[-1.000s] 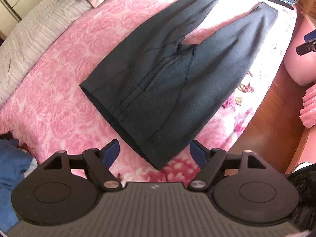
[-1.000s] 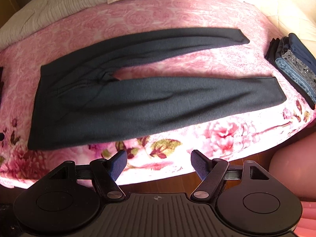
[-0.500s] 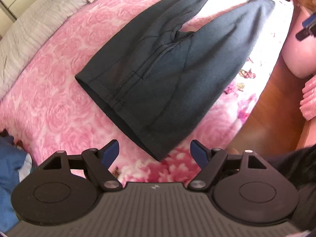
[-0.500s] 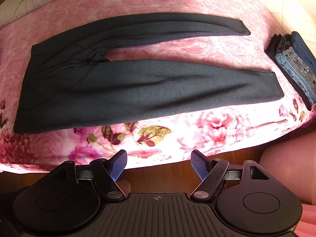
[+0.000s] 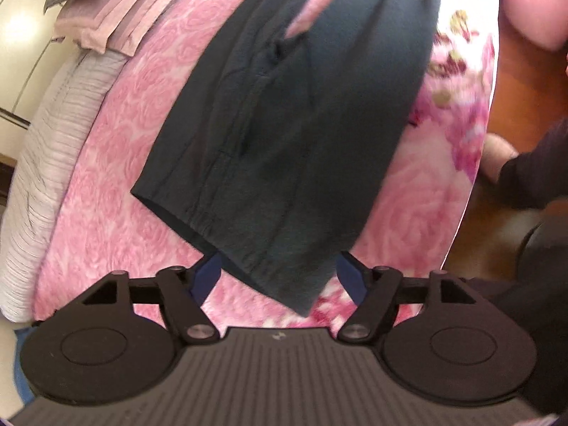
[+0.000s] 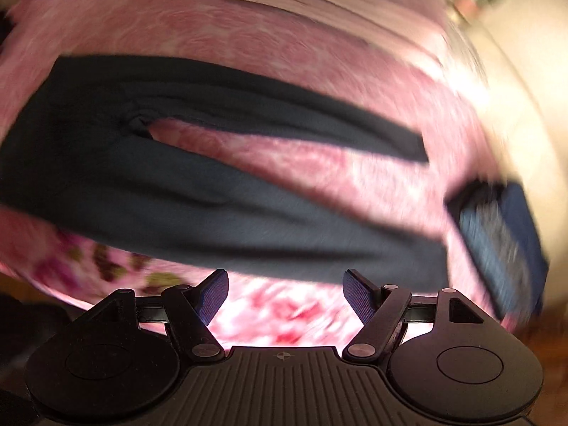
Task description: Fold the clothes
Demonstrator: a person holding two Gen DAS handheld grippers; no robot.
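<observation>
The left claw (image 5: 277,277) has dropped to the dark trousers' (image 5: 284,124) waistband corner, narrowing but seemingly not yet pinching; right claw (image 6: 285,296) stays spread.

Both views are bent by strong fisheye distortion, the pink floral bedspread (image 5: 117,163) being curved toward the frame edges. In the left wrist view, even daylight is seen; a glare patch is thrown on the cream wall (image 5: 17,25) at 10 o'clock, and mild motion blur is carried by the flowers at 2 o'clock. The right wrist view is heavily smeared by motion, worst on the folded jeans (image 6: 504,245) at 3 o'clock. Overexposure is found at the bedspread's near edge, while the corners at 7 and 8 o'clock are left dark.
</observation>
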